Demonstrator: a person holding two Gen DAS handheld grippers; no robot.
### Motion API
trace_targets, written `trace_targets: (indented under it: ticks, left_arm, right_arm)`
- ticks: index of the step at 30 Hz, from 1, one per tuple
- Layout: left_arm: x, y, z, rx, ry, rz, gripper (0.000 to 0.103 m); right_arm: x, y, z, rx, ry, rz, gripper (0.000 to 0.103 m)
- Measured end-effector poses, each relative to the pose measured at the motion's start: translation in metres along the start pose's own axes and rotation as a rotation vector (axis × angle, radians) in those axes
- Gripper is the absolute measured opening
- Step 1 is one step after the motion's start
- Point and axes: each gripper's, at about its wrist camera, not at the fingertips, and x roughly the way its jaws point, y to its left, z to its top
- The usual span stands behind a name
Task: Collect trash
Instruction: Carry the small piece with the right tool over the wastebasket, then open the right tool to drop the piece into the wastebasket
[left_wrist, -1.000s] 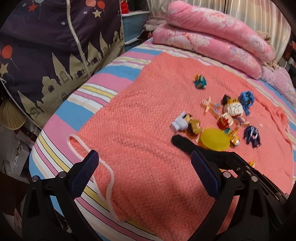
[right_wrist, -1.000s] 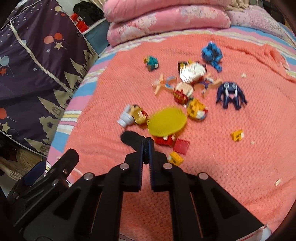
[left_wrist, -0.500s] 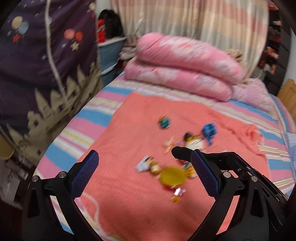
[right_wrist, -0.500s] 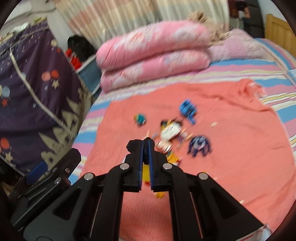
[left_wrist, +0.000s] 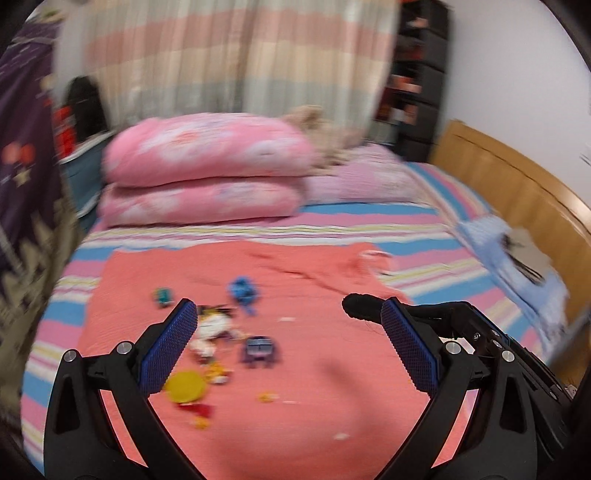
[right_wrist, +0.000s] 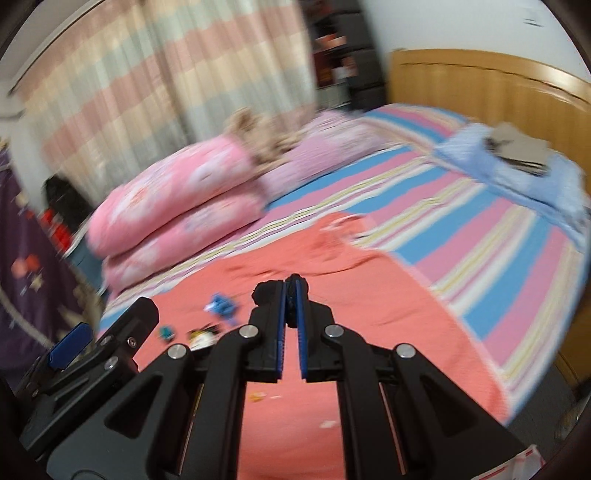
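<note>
Now | left hand-held gripper (left_wrist: 286, 345) wide | right hand-held gripper (right_wrist: 291, 299) pinched together | one yellow disc (left_wrist: 184, 386)

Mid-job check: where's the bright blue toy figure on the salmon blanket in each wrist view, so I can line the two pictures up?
Left wrist: the blue toy figure lies left of centre, just above and right of the left claw's left fingertip.
Right wrist: the figure sits left of the shut right claw, lower middle.
Shared landmark: the stacked pink quilts beyond the salmon blanket.
</note>
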Motion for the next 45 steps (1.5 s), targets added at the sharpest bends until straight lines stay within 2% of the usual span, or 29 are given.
trace_targets:
  ticks: [4,9,15,21,26,31,32,34,35,36,41,45]
  left_arm:
    - [-0.004,-0.072,-0.012,0.101,0.012,-0.143,0.097]
    - [-0.018,-0.153,-0.043,0.228,0.040,-0.302,0.097]
    - [-0.038,-0.236,-0.102,0.399,0.081,-0.454,0.097]
    - [-0.049,-0.284,-0.170,0.540,0.155,-0.547,0.097]
    - [-0.032,-0.300,-0.223,0.624,0.269,-0.564,0.097]
    - [-0.020,-0.308,-0.262,0.721,0.284,-0.547,0.097]
    - [-0.018,-0.308,-0.265,0.731,0.286,-0.545,0.097]
    - [-0.010,-0.308,-0.277,0.745,0.309,-0.531,0.097]
    - [-0.008,-0.306,-0.278,0.739,0.320,-0.526,0.097]
    - [-0.005,-0.304,-0.281,0.727,0.337,-0.525,0.097]
    - [-0.004,-0.295,-0.279,0.710,0.352,-0.503,0.097]
    - [-0.008,-0.280,-0.256,0.661,0.322,-0.479,0.097]
  right_arm:
    - [-0.036,-0.067,-0.001,0.100,-0.060,-0.136,0.006]
    - [-0.080,-0.142,-0.020,0.223,-0.106,-0.295,0.006]
    - [-0.131,-0.218,-0.069,0.379,-0.126,-0.463,0.006]
    - [-0.156,-0.276,-0.138,0.542,-0.092,-0.590,0.006]
    - [-0.157,-0.306,-0.194,0.643,-0.039,-0.639,0.006]
    - [-0.139,-0.326,-0.236,0.735,0.018,-0.663,0.008]
    - [-0.136,-0.331,-0.244,0.760,0.033,-0.668,0.011]
    - [-0.133,-0.337,-0.257,0.793,0.062,-0.711,0.036]
    - [-0.134,-0.338,-0.262,0.811,0.072,-0.738,0.056]
    - [-0.135,-0.338,-0.266,0.819,0.071,-0.748,0.061]
    - [-0.134,-0.328,-0.267,0.785,0.093,-0.751,0.061]
    - [-0.133,-0.313,-0.244,0.725,0.077,-0.731,0.061]
